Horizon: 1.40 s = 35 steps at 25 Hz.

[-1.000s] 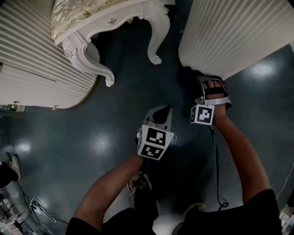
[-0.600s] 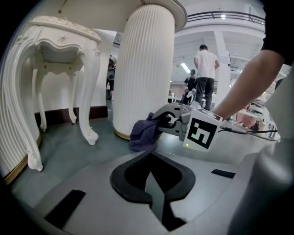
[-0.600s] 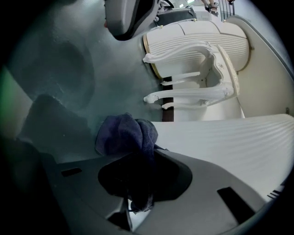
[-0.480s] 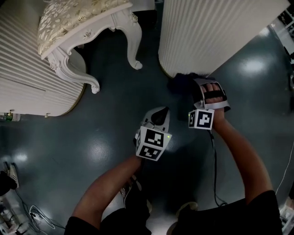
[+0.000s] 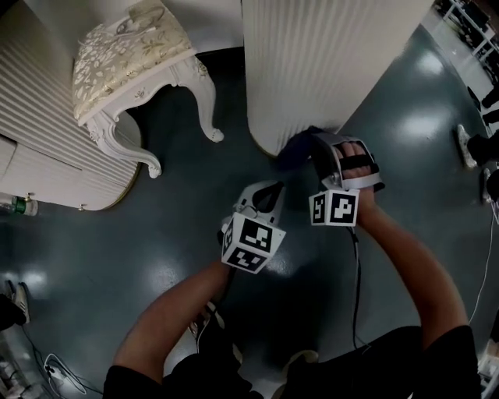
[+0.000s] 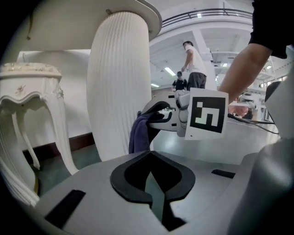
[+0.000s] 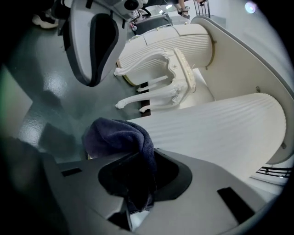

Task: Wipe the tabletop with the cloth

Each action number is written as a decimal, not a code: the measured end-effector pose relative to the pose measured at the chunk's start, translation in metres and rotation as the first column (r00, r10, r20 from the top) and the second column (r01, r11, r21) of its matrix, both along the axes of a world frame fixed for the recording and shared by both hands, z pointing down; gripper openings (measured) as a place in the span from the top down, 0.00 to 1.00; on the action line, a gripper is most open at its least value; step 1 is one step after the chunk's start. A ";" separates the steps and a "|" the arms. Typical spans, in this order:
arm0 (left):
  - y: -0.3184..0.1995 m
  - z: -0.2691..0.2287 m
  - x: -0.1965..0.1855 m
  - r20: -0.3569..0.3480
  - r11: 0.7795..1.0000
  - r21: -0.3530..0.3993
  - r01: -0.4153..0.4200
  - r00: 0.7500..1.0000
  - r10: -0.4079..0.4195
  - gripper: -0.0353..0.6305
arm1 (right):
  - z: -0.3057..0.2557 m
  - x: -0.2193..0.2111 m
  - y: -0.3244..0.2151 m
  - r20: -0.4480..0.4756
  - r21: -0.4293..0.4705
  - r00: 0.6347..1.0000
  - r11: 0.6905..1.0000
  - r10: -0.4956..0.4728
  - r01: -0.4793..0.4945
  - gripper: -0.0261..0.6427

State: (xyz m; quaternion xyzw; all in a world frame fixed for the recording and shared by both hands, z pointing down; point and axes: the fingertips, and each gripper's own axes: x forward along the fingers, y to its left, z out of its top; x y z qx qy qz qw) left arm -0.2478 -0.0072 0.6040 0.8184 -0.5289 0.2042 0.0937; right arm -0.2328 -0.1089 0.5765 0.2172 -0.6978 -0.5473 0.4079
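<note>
A dark blue cloth (image 5: 291, 148) hangs bunched from my right gripper (image 5: 312, 150), which is shut on it. The cloth (image 7: 120, 137) fills the space between that gripper's jaws (image 7: 135, 190). It is held low, right beside the white fluted pedestal (image 5: 327, 62) of the table, above the floor. The tabletop (image 6: 138, 9) shows only from below, overhead. My left gripper (image 5: 267, 193) hovers just left of the right one with its jaws closed together (image 6: 150, 172) and nothing between them. From it I see the right gripper (image 6: 161, 114) and the hanging cloth (image 6: 138, 135).
An ornate white stool (image 5: 136, 70) with curved legs stands to the left of the pedestal. More fluted white furniture (image 5: 39, 148) lies at far left, with a bottle (image 5: 15, 205) by it. Cables (image 5: 58, 366) trail on the glossy dark floor. People (image 6: 193, 64) stand far off.
The view has swung so the fluted pedestal now sits closer and more central. The right gripper with the cloth has come up against its base. The left gripper kept its place alongside.
</note>
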 end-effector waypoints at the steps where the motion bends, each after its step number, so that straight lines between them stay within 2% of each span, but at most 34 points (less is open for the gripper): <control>1: -0.003 -0.008 -0.003 0.005 1.000 0.009 0.010 1.000 -0.010 0.94 | -0.010 0.000 0.000 0.013 0.003 1.000 1.000 -0.007 0.007 0.87; 4: -0.012 -0.033 -0.011 0.007 0.998 0.033 0.053 0.999 -0.053 0.94 | -0.044 -0.003 0.000 0.059 0.012 0.998 1.000 -0.029 0.028 0.87; 10: -0.018 -0.087 -0.018 0.026 0.994 0.077 0.080 0.996 -0.082 0.94 | -0.119 -0.011 0.004 0.153 0.021 0.984 0.996 -0.091 0.089 0.87; 16: -0.023 -0.154 -0.050 0.027 0.976 0.099 0.196 0.980 -0.199 0.94 | -0.195 -0.020 0.004 0.281 0.010 0.951 0.991 -0.129 0.131 0.87; 18: -0.026 -0.172 -0.052 0.009 0.970 0.122 0.208 0.977 -0.211 0.94 | -0.213 -0.021 0.007 0.339 -0.023 0.932 0.989 -0.131 0.147 0.87; 20: -0.031 -0.194 -0.053 -0.044 0.960 0.165 0.226 0.974 -0.222 0.94 | -0.229 -0.024 0.008 0.385 -0.030 0.912 0.986 -0.142 0.166 0.87; 23: -0.040 -0.222 -0.047 -0.093 0.951 0.217 0.222 0.974 -0.207 0.94 | -0.258 -0.020 0.005 0.462 -0.005 0.876 0.988 -0.136 0.156 0.87; 27: -0.044 -0.232 -0.031 -0.072 0.952 0.231 0.199 0.980 -0.187 0.94 | -0.295 -0.006 0.000 0.514 0.024 0.847 0.990 -0.132 0.139 0.87; 32: -0.050 -0.268 -0.002 -0.078 0.946 0.273 0.175 0.984 -0.159 0.94 | -0.353 0.014 -0.005 0.523 0.117 0.837 0.987 -0.159 0.114 0.87; 35: -0.055 -0.298 0.010 -0.071 0.937 0.311 0.161 0.987 -0.146 0.94 | -0.396 0.022 -0.009 0.586 0.152 0.793 0.984 -0.167 0.095 0.87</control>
